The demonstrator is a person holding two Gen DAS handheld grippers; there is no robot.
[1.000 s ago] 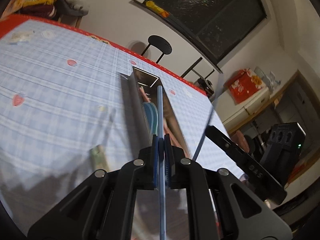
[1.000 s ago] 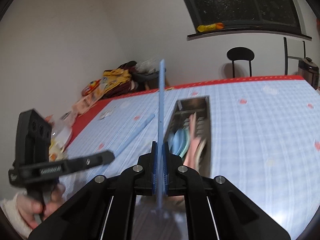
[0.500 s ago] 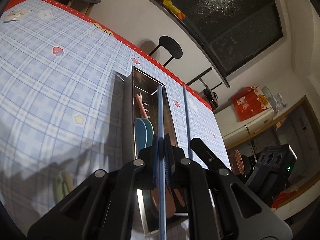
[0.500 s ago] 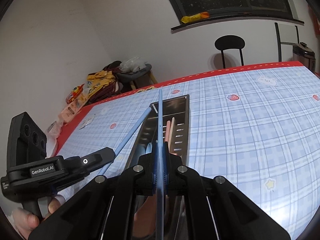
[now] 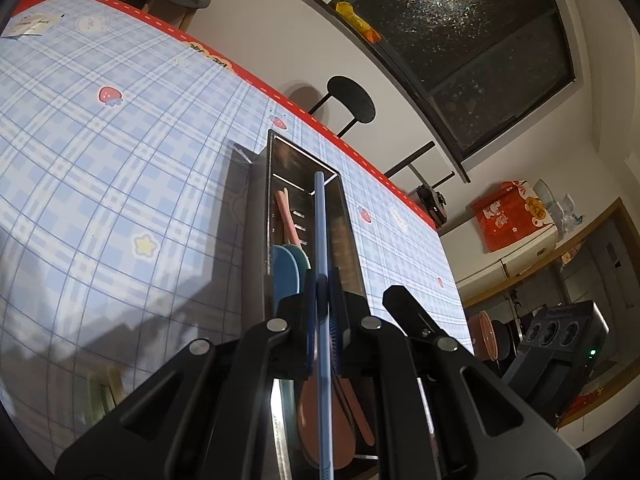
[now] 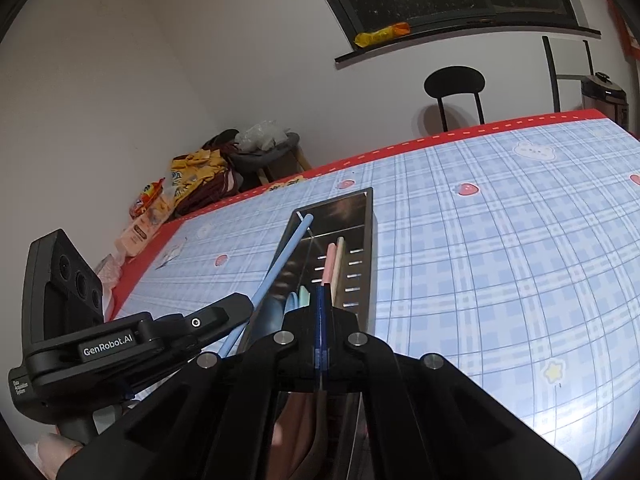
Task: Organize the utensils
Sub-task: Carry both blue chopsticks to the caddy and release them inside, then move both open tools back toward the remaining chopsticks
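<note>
My left gripper [image 5: 322, 292] is clamped on a long pale-blue chopstick [image 5: 320, 232], whose tip reaches over the far end of the rectangular stainless-steel utensil tray [image 5: 352, 236]. My right gripper [image 6: 322, 322] is pinched tight on a second thin blue chopstick [image 6: 319, 300], seen edge-on just over the tray's near half. The tray lies on the blue plaid table [image 6: 500, 264], lengthwise toward its red far edge. Inside it I see a pink stick [image 5: 289, 216], blue and teal spoon bowls [image 5: 290, 268] and a brown spoon [image 5: 310, 420].
</note>
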